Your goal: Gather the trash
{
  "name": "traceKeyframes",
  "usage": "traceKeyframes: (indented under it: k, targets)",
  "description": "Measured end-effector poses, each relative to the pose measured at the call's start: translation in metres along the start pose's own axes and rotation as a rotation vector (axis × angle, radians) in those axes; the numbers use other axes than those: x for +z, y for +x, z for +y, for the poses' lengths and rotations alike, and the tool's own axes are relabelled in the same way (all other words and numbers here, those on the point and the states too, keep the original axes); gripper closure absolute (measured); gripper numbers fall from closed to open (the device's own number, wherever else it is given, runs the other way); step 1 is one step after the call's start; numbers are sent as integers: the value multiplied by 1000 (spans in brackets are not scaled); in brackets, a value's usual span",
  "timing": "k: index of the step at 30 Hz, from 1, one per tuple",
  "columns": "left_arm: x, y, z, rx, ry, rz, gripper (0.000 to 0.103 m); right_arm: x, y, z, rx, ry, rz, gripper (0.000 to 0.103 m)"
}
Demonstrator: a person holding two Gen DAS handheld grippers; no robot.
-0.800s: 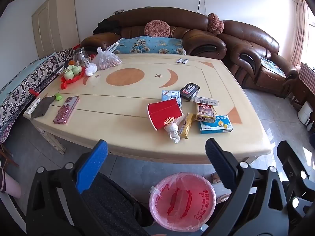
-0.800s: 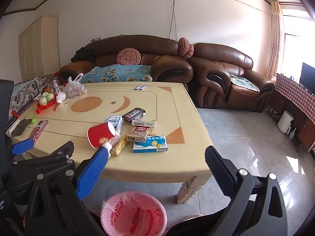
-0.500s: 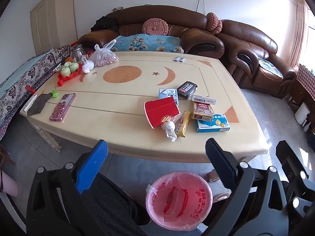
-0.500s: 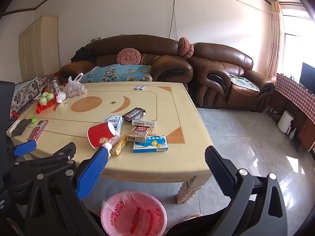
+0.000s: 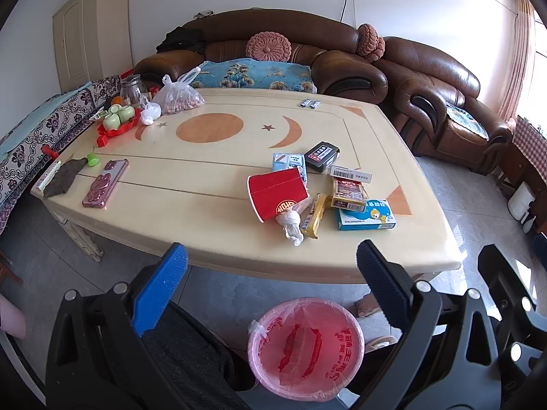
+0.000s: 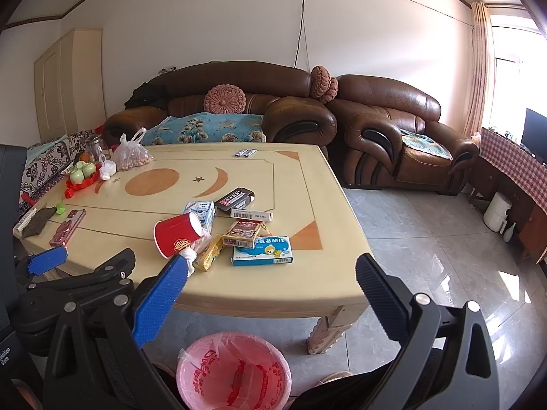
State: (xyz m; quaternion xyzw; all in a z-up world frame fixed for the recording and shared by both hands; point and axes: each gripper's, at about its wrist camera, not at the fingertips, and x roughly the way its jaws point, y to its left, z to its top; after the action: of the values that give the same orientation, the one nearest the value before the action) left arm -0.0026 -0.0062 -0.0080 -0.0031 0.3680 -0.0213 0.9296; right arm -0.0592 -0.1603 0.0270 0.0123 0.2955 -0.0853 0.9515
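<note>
Brown sofas flank a cream table [image 5: 191, 201] where the tipped red paper cup [image 5: 277, 196], wrappers and cartons lie uncollected, left gripper [image 5: 271, 263] and right gripper [image 6: 270, 273] hovering jaws apart above the pink-lined bin [image 5: 304, 348].

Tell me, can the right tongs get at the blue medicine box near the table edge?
Probably yes: the right tongs are open and empty, and the blue medicine box lies uncovered near the table's front edge.

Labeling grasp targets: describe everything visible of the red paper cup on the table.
The red paper cup lies on its side on the cream table, mouth toward the table's left end, base toward the pile of boxes. It looks like thin paper with a white rim and a gold round emblem near the rim. A crumpled white wrapper touches it; the blue-and-white carton sits right behind it.
</note>
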Motion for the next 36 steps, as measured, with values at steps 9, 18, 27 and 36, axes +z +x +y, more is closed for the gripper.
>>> traceKeyframes:
  k: [9, 18, 27, 36]
  targets:
    - [4, 0, 3, 0, -3, -2, 6, 1, -2, 1, 2, 1, 0, 7]
    - [4, -2, -3, -2, -4, -5, 6, 3, -4, 2, 4, 4, -1, 7]
    - [7, -3, 8, -3, -6, -2, 6, 5, -7, 3, 6, 5, -2, 7]
    - [7, -3, 7, -2, -5, -4, 6, 6, -7, 3, 6, 5, -3, 7]
